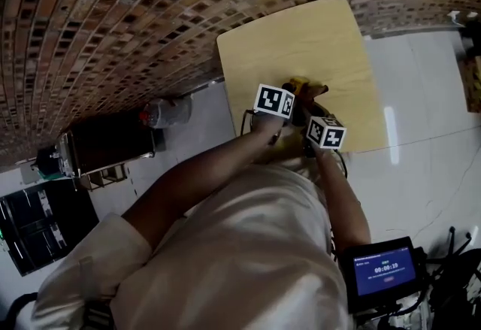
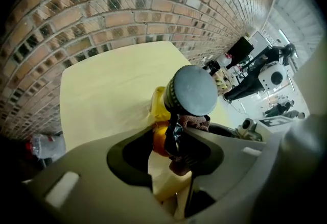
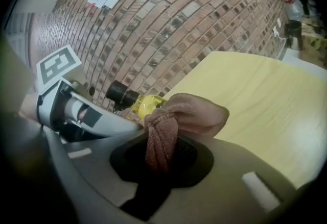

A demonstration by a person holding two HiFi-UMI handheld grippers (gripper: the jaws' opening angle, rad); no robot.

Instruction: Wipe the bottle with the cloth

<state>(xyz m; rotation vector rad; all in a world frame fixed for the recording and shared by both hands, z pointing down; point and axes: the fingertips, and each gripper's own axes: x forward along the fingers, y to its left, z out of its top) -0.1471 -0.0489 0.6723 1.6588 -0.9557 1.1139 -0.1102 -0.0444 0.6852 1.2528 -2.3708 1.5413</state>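
My left claw [image 2: 171, 141] clamped on yellow bottle [image 2: 162, 103], held over table [image 2: 102, 90], dark cap [image 2: 194, 90] pointing at camera. My right claw [image 3: 162, 154] squeezed tight on bunched pink cloth [image 3: 184, 113]. Cloth sits right by bottle, under cap; touching, I think. Wiping step looks under way. Next: I hold bottle steady, rub cloth along side, then turn bottle for other side.
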